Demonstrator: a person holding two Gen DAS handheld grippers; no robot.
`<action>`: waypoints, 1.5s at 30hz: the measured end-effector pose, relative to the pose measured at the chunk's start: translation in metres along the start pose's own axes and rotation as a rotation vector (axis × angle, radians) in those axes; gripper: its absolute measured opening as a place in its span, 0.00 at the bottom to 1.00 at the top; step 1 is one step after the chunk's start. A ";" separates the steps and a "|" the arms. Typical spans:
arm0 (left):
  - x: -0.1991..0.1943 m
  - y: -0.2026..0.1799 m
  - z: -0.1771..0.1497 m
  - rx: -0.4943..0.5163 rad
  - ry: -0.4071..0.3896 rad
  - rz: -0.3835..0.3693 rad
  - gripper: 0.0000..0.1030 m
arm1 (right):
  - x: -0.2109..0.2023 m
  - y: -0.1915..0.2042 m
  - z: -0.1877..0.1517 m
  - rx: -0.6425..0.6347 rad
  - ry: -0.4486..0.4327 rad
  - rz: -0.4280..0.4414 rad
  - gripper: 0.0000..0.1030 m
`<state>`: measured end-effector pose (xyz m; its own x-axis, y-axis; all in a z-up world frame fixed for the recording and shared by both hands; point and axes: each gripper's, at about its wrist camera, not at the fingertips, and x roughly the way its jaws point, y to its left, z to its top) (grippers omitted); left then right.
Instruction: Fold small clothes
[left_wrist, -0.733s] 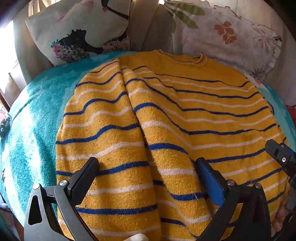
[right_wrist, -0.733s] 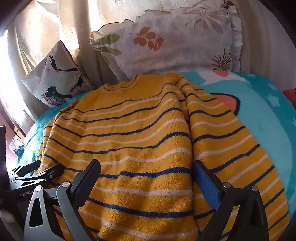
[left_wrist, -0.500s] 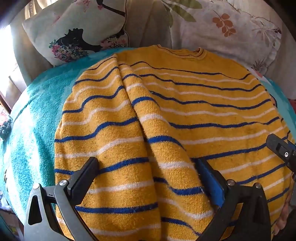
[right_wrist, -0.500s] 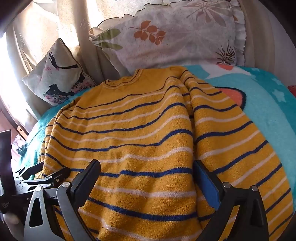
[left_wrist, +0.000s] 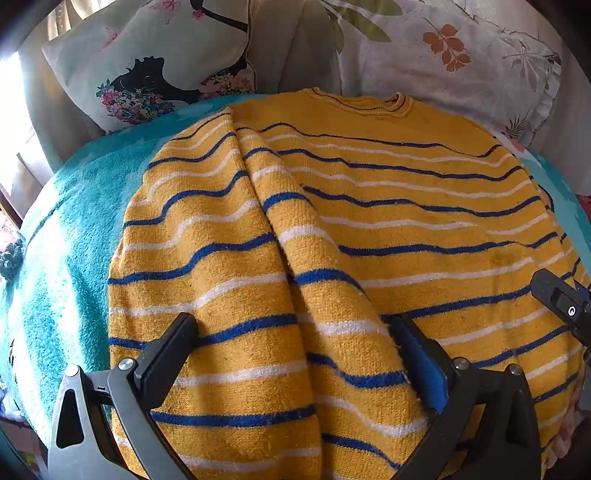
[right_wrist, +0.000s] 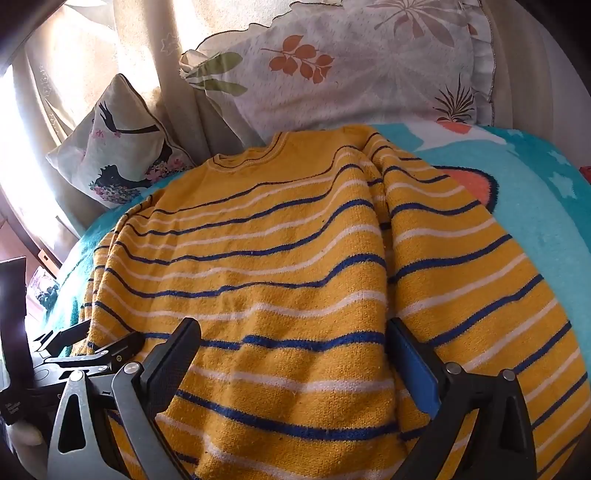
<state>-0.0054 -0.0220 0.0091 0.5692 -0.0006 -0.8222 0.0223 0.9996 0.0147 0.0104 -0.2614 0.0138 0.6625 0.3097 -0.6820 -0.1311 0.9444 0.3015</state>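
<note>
Sweater (left_wrist: 369, 229): yellow w/ blue + white stripes, flat on teal blanket (left_wrist: 70, 236), collar toward pillows, sleeves folded in.
Left gripper (left_wrist: 295, 354): jaws wide open over hem.
Right gripper (right_wrist: 295, 354): same, open.
Pillows (right_wrist: 351, 66): at blanket's far edge.

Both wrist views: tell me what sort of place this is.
Most likely a bedroom at home, with the work done on a bed. The yellow striped sweater lies on a teal fleece blanket, printed pillows are propped behind it, and a curtain hangs beyond.
</note>
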 end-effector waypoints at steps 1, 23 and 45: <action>0.000 0.000 0.002 0.001 0.003 0.000 1.00 | 0.001 0.000 0.001 0.002 0.002 0.000 0.98; 0.001 -0.006 0.020 -0.009 0.006 0.017 1.00 | 0.003 -0.001 0.004 0.008 0.009 0.008 0.98; -0.046 0.092 0.011 -0.166 -0.039 -0.029 1.00 | 0.002 0.000 0.003 0.026 0.006 0.020 0.98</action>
<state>-0.0204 0.0699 0.0542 0.6019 -0.0271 -0.7981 -0.0955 0.9898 -0.1056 0.0142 -0.2614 0.0147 0.6552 0.3291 -0.6800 -0.1250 0.9349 0.3321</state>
